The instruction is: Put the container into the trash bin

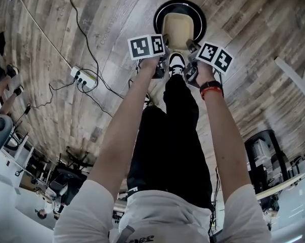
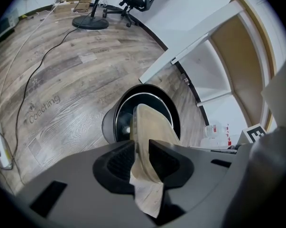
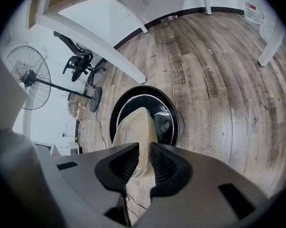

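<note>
Just beyond the person's shoe (image 1: 176, 64), the left gripper (image 2: 142, 159) pinches the beige container (image 1: 176, 28) at its 7 o'clock rim. The right gripper (image 3: 143, 163) pinches it at 5 o'clock. Each pair of jaws stands narrowly parted, pressed on the thin wall. A paper scrap (image 2: 147, 196) hangs at the left grip. The container hangs at 12 o'clock over the round black trash bin (image 1: 201, 15), whose dark inside cannot be made out.

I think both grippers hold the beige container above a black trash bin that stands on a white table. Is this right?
Not quite. The head view shows the trash bin standing on the wooden floor, not on a white table. The rest is right: the left gripper and the right gripper both hold the beige container above it.
</note>
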The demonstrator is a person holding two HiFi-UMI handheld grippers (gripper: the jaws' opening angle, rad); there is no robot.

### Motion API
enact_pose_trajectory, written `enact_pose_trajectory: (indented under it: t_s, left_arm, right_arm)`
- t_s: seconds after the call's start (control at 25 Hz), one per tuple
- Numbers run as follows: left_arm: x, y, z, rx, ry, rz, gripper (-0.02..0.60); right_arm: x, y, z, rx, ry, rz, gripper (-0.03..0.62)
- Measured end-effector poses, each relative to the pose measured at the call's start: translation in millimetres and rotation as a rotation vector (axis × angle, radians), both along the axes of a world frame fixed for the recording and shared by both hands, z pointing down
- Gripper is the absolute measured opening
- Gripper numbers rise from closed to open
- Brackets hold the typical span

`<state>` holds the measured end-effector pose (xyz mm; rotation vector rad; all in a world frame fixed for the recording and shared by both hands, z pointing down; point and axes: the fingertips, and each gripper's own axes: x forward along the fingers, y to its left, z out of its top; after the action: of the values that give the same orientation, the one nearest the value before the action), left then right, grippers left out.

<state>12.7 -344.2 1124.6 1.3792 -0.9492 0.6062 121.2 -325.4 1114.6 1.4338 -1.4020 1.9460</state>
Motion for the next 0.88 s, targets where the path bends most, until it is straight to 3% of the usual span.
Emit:
enact_pose_trajectory:
  t_s: [0.24,0.36,0.48,0.88]
  left_arm:
    - [-0.9,-2.5,10.5,-0.041,0.028,-0.047,0.105]
    - [4.9,-7.7,11.1,-0.021,0.047,-0.03,0.159]
    - [10.7,-7.3,10.4,-0.028,0.066,-0.032,0.174]
    - [17.8,-9.6,-13.1,-0.014,0.099,-0.029,0.251]
  right_arm:
    - [0.3,-7.3,11.4,0.003,0.015,0.009,0.092]
    - [-0.5,-12.5,14.2,0.019,0.012,-0.01,0.097]
    - [-3.4,-11.6,14.6,0.022,0.005,-0.044,0.147]
    - [-1.3,-11.9,-5.5,0.035,0.011,-0.057,0.197]
